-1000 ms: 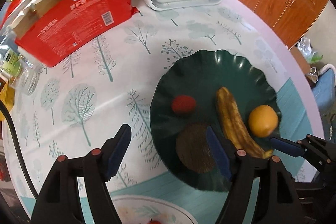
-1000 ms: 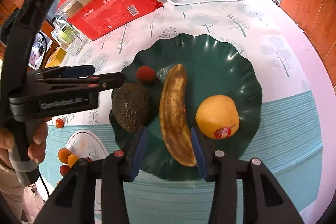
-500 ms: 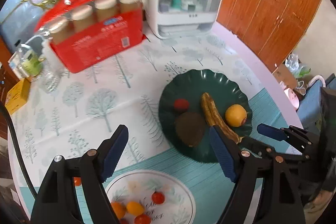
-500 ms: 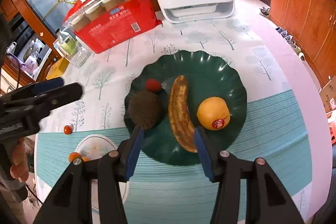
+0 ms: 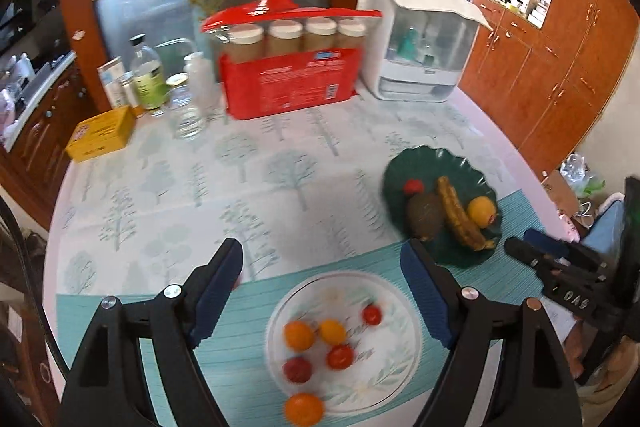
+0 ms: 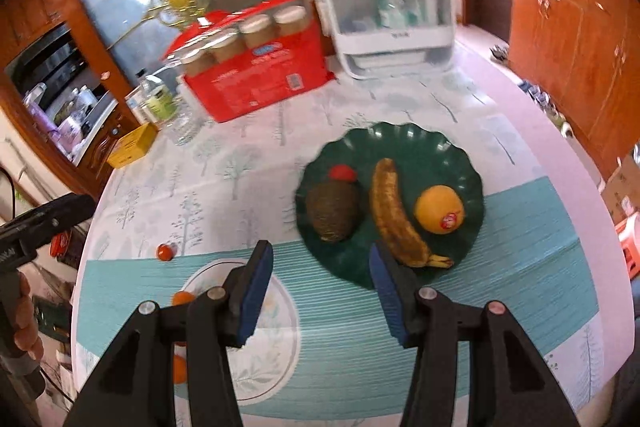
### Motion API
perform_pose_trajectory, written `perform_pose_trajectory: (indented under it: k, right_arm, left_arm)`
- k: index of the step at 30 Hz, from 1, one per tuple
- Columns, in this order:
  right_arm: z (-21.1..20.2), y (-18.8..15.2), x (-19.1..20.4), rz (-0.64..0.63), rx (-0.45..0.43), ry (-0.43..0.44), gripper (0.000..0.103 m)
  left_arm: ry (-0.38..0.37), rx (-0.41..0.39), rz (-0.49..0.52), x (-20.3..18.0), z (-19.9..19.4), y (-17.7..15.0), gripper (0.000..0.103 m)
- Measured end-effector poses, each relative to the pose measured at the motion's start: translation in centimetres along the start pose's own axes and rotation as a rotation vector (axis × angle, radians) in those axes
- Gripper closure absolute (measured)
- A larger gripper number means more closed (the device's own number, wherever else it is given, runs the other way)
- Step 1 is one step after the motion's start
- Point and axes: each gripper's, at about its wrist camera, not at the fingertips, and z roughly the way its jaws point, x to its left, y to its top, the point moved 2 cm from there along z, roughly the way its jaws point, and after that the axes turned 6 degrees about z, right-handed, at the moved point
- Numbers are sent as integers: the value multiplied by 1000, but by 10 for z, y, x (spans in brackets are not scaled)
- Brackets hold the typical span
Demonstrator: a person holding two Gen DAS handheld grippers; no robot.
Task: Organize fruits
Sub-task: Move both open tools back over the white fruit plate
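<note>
Item one, my left fingers [image 5: 322,291]: blue-padded, spread wide and empty, having just widened further with nothing between them. They hang over the white floral plate [image 5: 396,291], which I take as my landmark.

Item two, my right fingers [image 6: 320,291]: released, empty, parted less widely, having just opened a little. They stand beyond the white plate's right side, before the dark green scalloped plate [image 6: 404,135].

Item three, on the white plate: small round red and orange fruits [image 5: 316,343], gathered loosely; one orange one [image 5: 304,409] sits at its near rim.

Item four, beyond and right of the white plate, on the green plate: a brown-spotted banana [image 6: 394,215] in the middle, a rough dark avocado [image 6: 333,211] to its left, a small red fruit [image 6: 342,172] behind that, a stickered orange [image 6: 439,209] to the right. I judge large fruit is kept here, small fruit on the white plate.

Item five, left of the white plate on the tree-print worktop [image 6: 240,163]: one stray small red fruit [image 6: 165,251], probably still to be sorted.
</note>
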Motion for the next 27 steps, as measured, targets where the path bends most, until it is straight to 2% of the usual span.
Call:
perform_pose_trajectory:
  k: [6, 12, 15, 20, 27]
  right_arm:
    - [-2, -19, 41, -87, 3, 37, 52]
    - [21, -44, 68, -165, 82, 61, 52]
    - [33, -57, 76, -191, 119, 65, 52]
    - [57, -80, 84, -206, 206, 97, 52]
    - [85, -104, 86, -225, 299, 121, 52]
  left_arm:
    - [33, 4, 37, 14, -10, -44, 23]
    - [2, 92, 12, 18, 7, -91, 23]
    - [-33, 130, -1, 17, 20, -116, 22]
    - [-50, 180, -52, 16, 42, -158, 22]
    - [-65, 247, -122, 14, 73, -193, 22]
